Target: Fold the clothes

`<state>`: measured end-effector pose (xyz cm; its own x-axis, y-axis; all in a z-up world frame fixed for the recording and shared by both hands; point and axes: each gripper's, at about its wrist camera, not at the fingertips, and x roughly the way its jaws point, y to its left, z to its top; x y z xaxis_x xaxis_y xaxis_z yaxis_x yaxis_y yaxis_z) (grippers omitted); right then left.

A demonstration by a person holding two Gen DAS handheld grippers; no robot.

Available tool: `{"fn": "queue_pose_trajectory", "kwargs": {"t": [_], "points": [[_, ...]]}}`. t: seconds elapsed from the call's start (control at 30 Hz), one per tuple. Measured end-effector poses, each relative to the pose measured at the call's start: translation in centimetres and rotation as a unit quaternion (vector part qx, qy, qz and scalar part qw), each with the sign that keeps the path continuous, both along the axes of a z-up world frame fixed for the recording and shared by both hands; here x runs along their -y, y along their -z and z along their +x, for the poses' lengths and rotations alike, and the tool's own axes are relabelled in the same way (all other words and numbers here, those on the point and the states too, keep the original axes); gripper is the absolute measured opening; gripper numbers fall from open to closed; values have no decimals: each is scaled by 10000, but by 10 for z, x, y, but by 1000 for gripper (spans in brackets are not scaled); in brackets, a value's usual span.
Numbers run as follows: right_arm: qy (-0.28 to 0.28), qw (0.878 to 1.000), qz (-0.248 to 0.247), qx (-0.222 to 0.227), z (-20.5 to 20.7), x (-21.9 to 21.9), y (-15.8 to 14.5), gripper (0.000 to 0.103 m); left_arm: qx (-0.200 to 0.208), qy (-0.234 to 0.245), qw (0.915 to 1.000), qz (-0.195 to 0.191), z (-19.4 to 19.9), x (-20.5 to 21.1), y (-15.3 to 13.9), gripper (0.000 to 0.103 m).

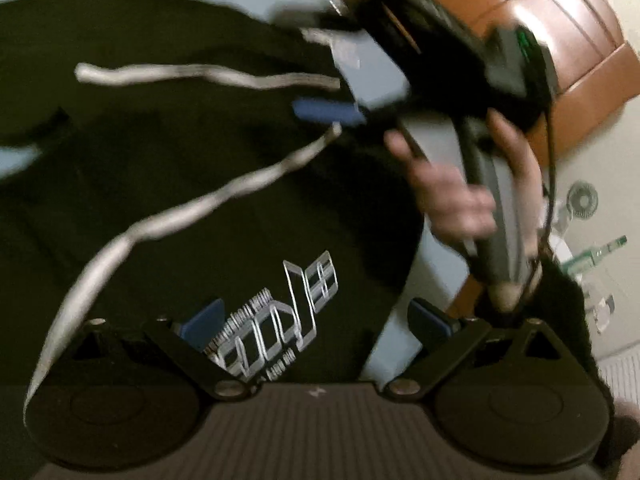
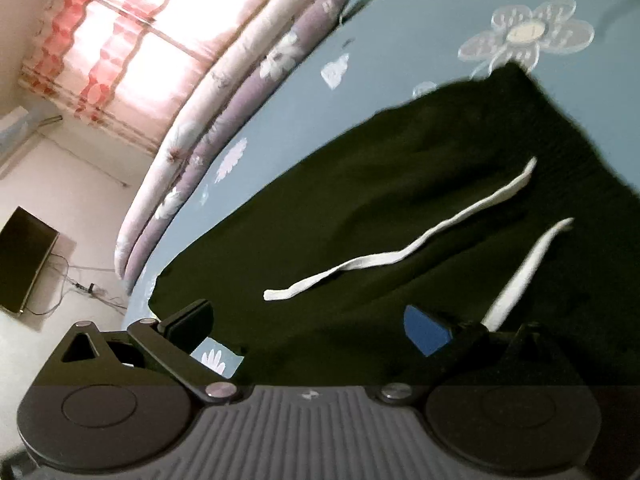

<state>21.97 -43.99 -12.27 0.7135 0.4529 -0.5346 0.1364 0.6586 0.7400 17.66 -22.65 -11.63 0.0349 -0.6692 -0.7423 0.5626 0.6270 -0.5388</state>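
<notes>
Item one: a black fabric garment [image 1: 168, 200] with a silver printed logo [image 1: 276, 320], spread flat on the pale blue flower-print bed sheet [image 2: 360, 60].

Position against my left gripper [image 1: 316, 320]: its two blue-padded fingers [image 1: 204, 322] stand wide apart and hold nothing. The garment lies directly below and ahead of them, the logo between the two tips. The right-hand finger sits over the garment's edge, where blue sheet shows.

Position against my right gripper [image 2: 308, 326]: its fingers [image 2: 426, 330] are likewise spread and empty. The garment fills the gap between them; one tip hangs at the cloth's near corner, where a patch of sheet shows, and the other sits over the dark fabric.

In the left wrist view the right gripper appears blurred, held by a hand [image 1: 472, 192] above the garment's far edge. I cannot tell from that view whether it touches the cloth.

Edges and room: bare sheet runs along the garment's long side towards a rolled floral quilt [image 2: 224, 128] at the bed's edge. Beyond that, floor and a curtained window [image 2: 136, 40]. On the other side, a brown wooden headboard [image 1: 552, 32] stands close.

Count: one garment; two white flat drawcords [image 2: 400, 248] lying loose on it, apart from each other; two grippers; one quilt roll.
</notes>
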Motion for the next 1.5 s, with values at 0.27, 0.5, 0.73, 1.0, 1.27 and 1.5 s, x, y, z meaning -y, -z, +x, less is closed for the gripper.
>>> {"fn": "queue_pose_trajectory", "kwargs": {"t": [0.27,0.5,0.73,1.0,1.27,1.5], "points": [[-162,9954,-642,-688,-16,8,10,103,-298,306,9991,62,-20,1,14,100],[-63,9995,-299,115,-19,8,-6,103,-583,401,9975,47,-22,-1,19,100],[-50,9990,-291,-328,6,3,19,103,-557,461,9973,151,-24,1,16,100],[115,9962,-853,-125,-60,18,-19,103,-60,436,9989,163,-20,-3,-8,100],[322,9892,-993,-1028,-45,28,13,103,801,273,9939,705,-14,4,-9,100],[455,9873,-1261,-847,-55,19,14,103,699,-29,9930,951,-2,-9,10,100]]}}
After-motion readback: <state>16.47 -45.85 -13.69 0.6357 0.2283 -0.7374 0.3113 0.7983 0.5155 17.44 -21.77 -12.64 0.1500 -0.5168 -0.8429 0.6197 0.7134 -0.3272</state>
